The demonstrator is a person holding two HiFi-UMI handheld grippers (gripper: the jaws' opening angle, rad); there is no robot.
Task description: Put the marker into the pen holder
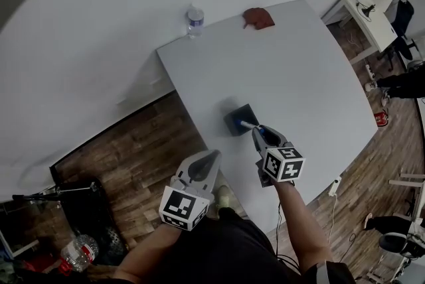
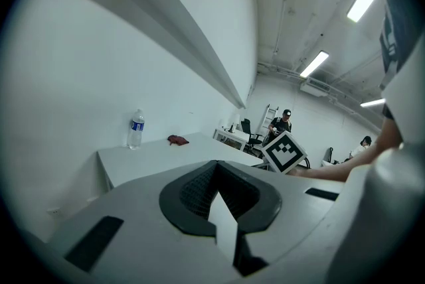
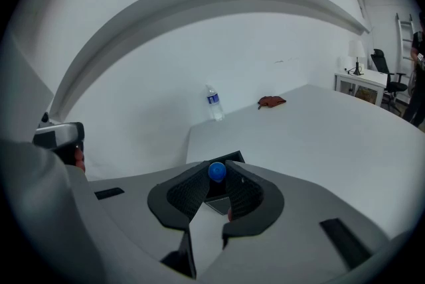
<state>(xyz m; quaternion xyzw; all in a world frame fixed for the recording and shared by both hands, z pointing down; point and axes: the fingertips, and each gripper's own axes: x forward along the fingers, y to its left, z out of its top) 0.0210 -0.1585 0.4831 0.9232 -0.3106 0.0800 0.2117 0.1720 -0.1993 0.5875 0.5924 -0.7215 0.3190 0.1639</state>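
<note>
A black square pen holder [image 1: 238, 119] stands on the white table [image 1: 299, 70] near its front edge. My right gripper [image 1: 256, 131] hovers just in front of it, shut on a marker [image 1: 249, 125] whose white end reaches over the holder's opening. In the right gripper view the marker's blue end [image 3: 217, 172] sits between the jaws of my right gripper [image 3: 217, 175], with the holder's rim [image 3: 230, 156] directly behind. My left gripper [image 1: 204, 164] hangs off the table's left front corner, shut with nothing in it. My left gripper [image 2: 216, 166] shows its pads meeting.
A water bottle [image 1: 194, 19] and a reddish-brown cloth [image 1: 258, 17] rest at the table's far edge against the white wall. A second desk [image 1: 372, 20] and a person [image 1: 402, 83] are at the right. Another bottle [image 1: 80, 251] lies on the wooden floor.
</note>
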